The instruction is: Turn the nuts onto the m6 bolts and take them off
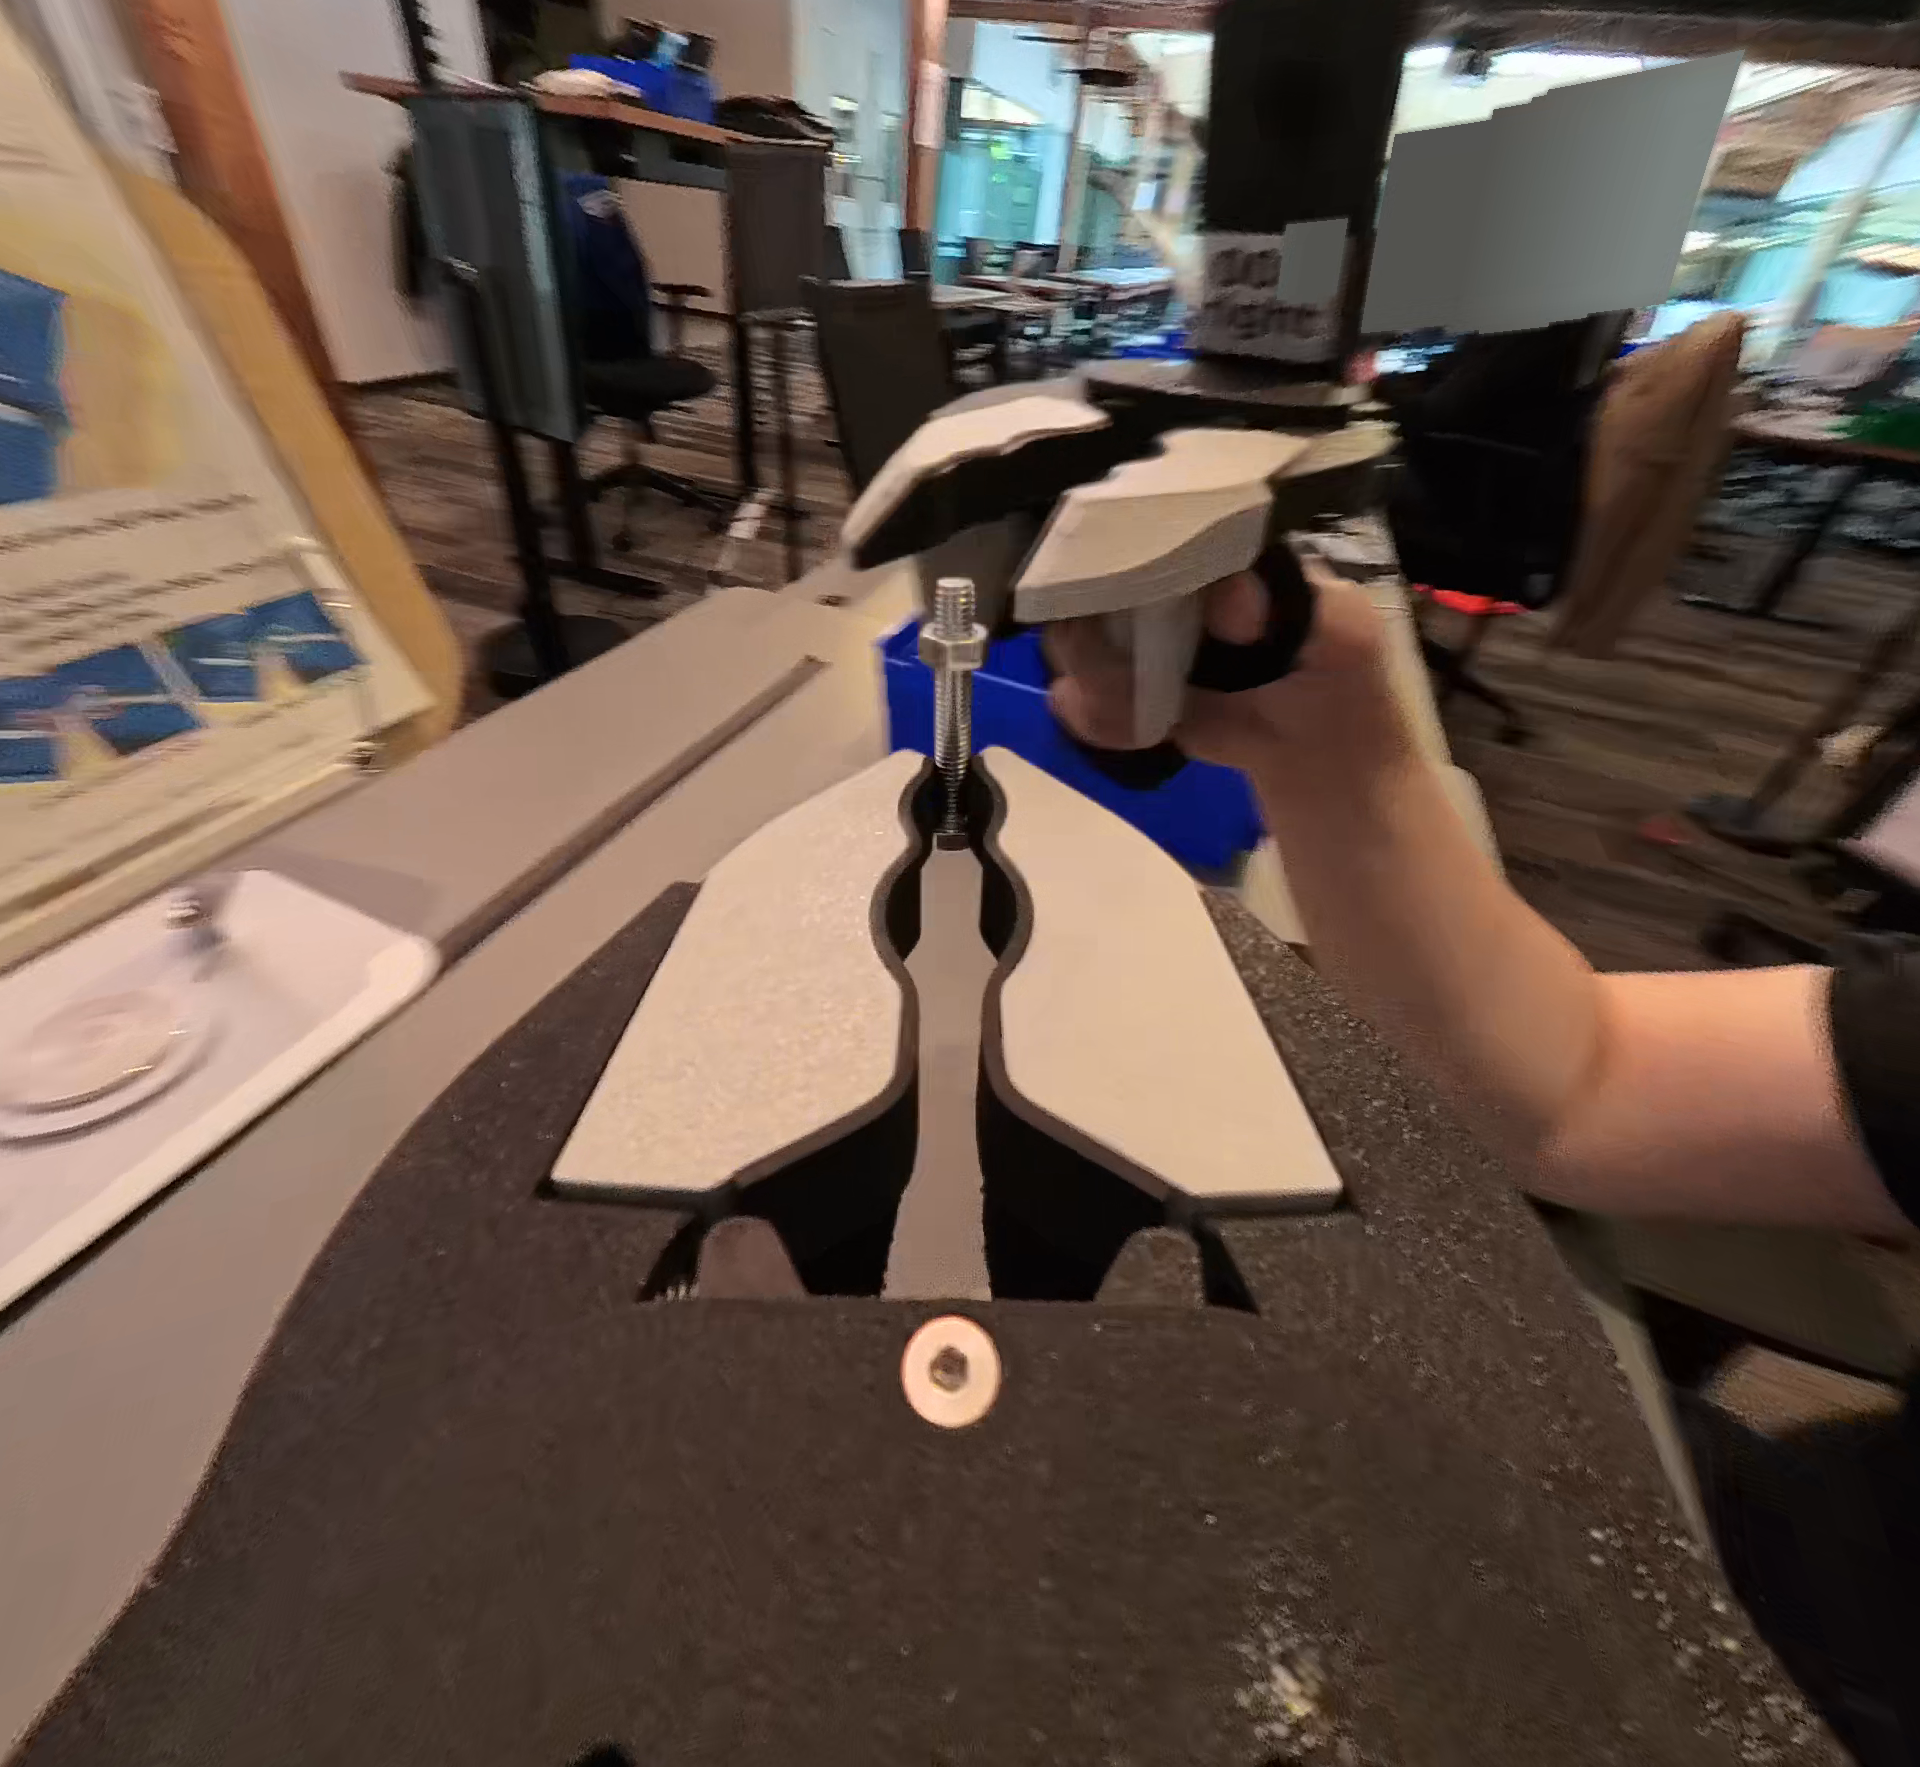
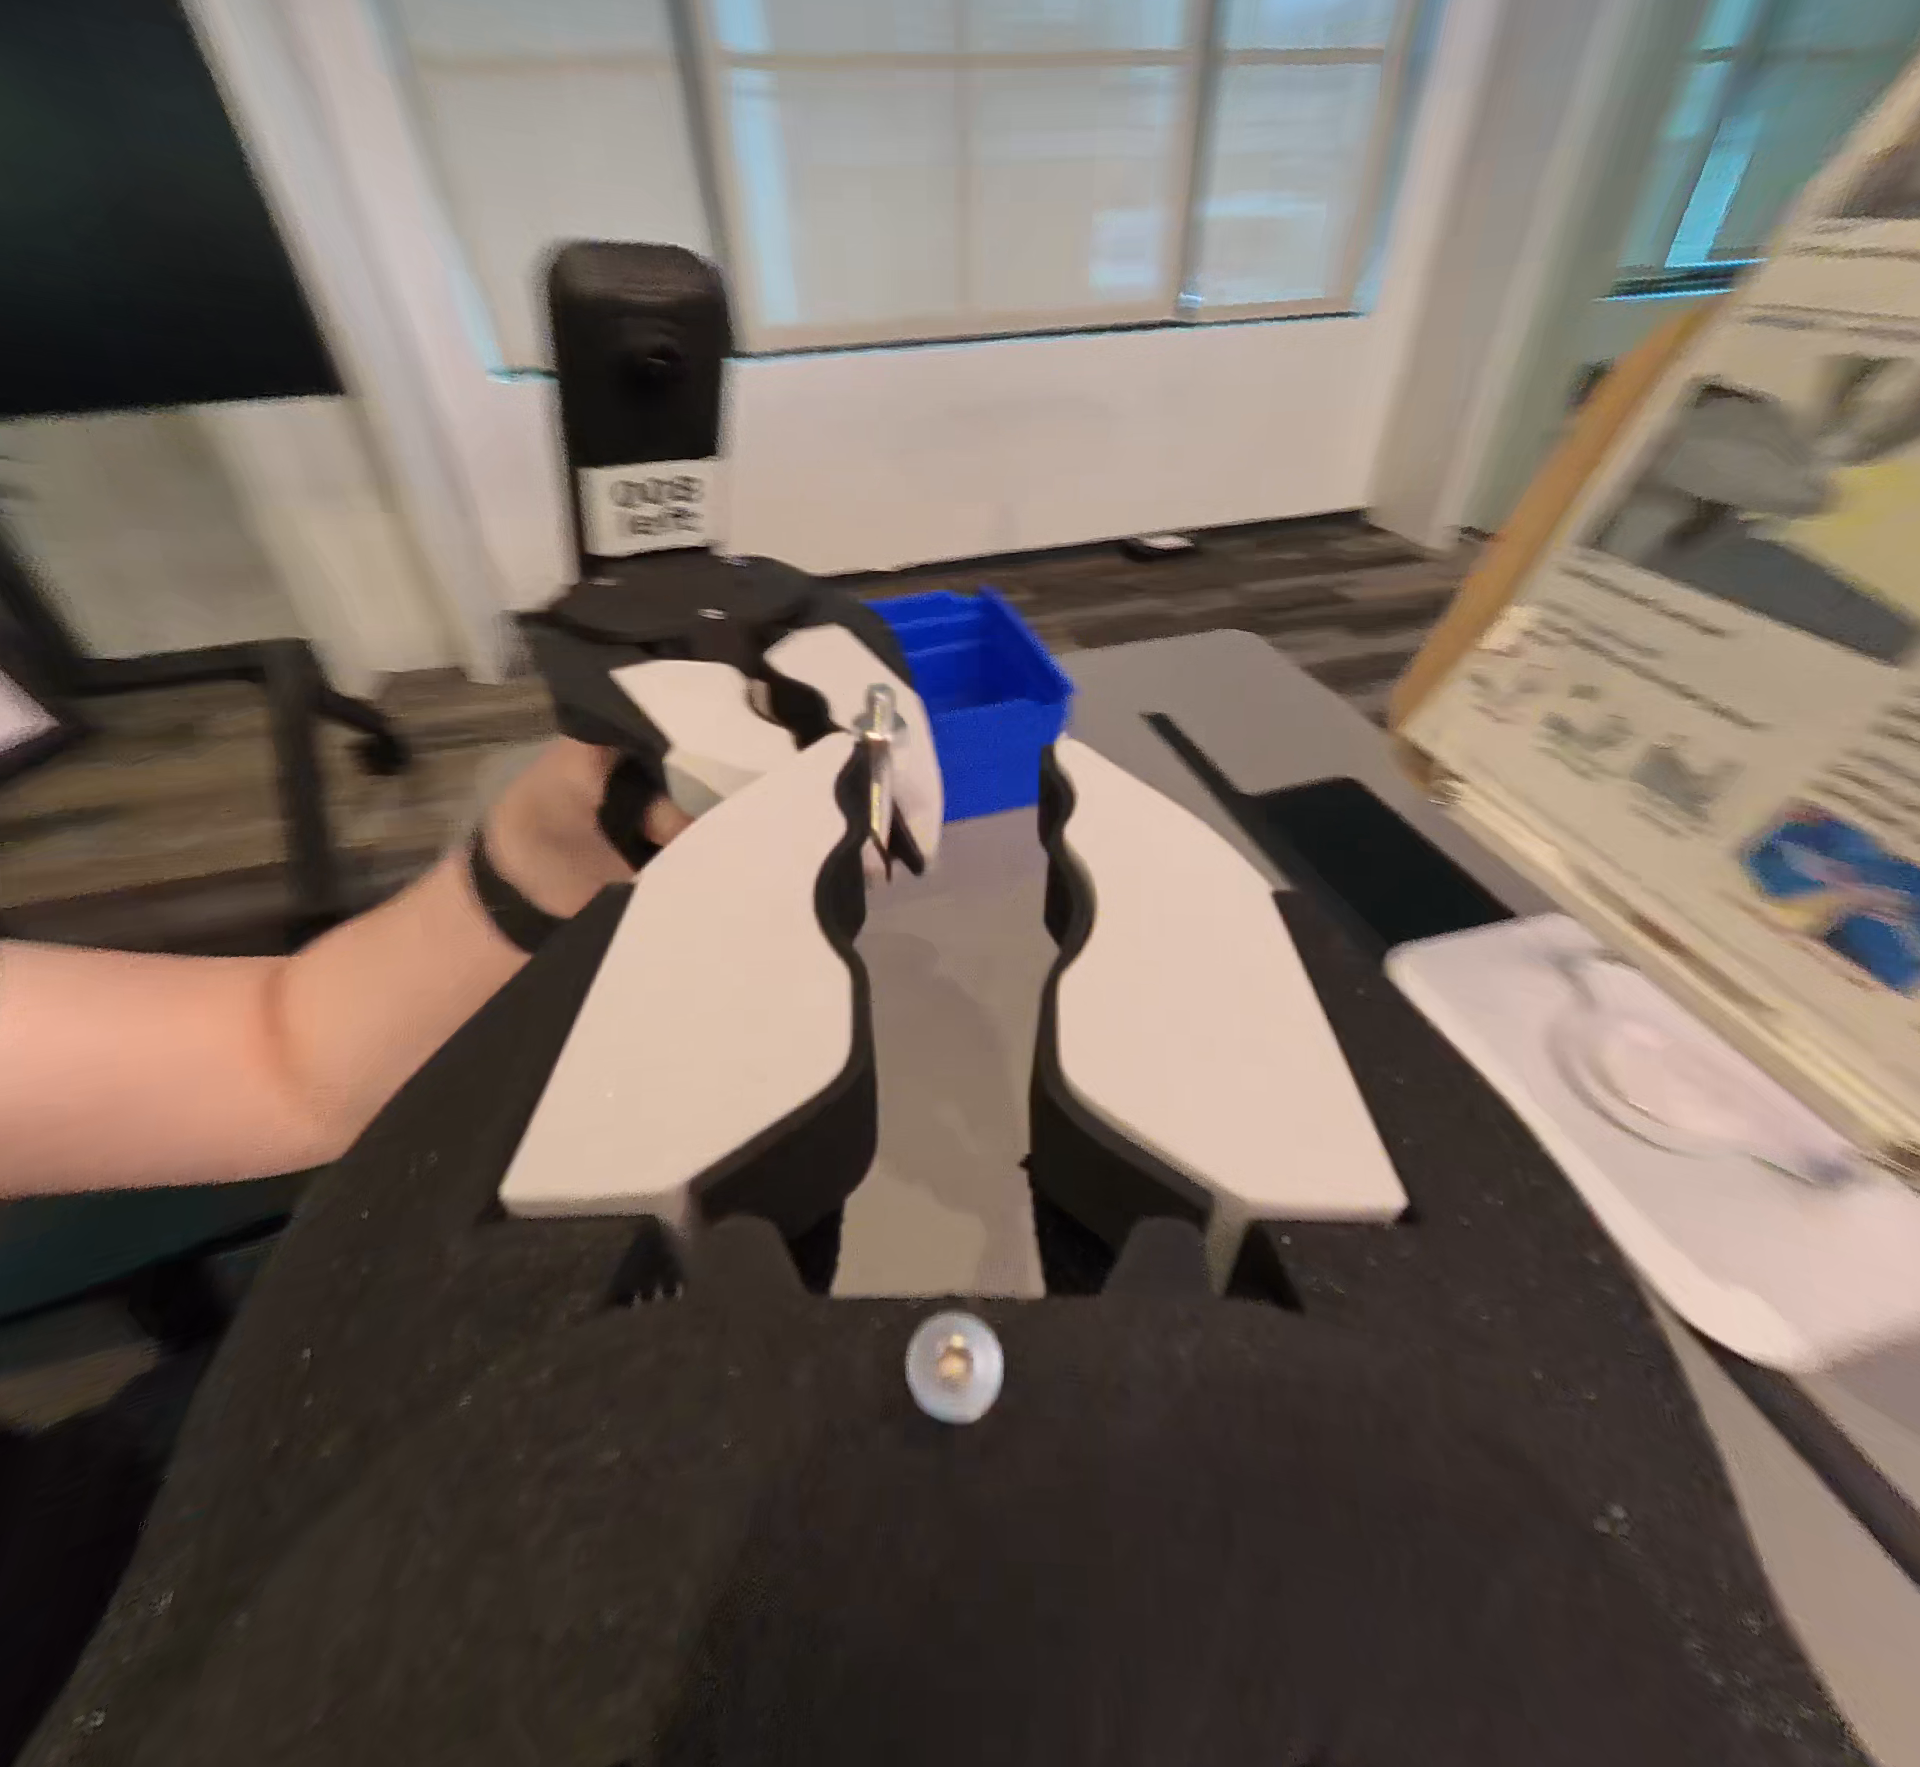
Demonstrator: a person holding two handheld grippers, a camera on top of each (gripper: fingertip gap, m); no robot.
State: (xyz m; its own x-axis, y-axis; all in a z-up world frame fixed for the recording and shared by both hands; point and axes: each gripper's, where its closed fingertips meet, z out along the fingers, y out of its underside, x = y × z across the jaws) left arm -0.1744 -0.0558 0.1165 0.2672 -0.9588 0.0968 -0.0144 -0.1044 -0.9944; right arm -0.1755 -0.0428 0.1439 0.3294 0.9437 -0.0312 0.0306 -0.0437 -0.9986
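My left gripper (image 1: pixel 951 767) is shut on the lower end of a silver m6 bolt (image 1: pixel 951 709), which stands upright out of its fingertips. A hex nut (image 1: pixel 951 649) sits on the thread a little below the bolt's top. My right gripper (image 1: pixel 945 564), held by a hand, hovers open over the bolt's top end with its jaws spread. In the right wrist view, my right gripper (image 2: pixel 945 772) is open and empty. The bolt (image 2: pixel 878 782) and nut (image 2: pixel 881 730) stand just inside its left fingertip, held by the left gripper (image 2: pixel 902 818).
A blue bin (image 1: pixel 1039 720) stands on the grey table (image 1: pixel 582 782) just behind the bolt; it also shows in the right wrist view (image 2: pixel 987 709). A white tray (image 1: pixel 343 990) holding a clear dish lies beside a leaning poster board (image 1: pixel 156 470). Office chairs and desks stand beyond. My two grippers' fingertips are within a few centimetres of each other.
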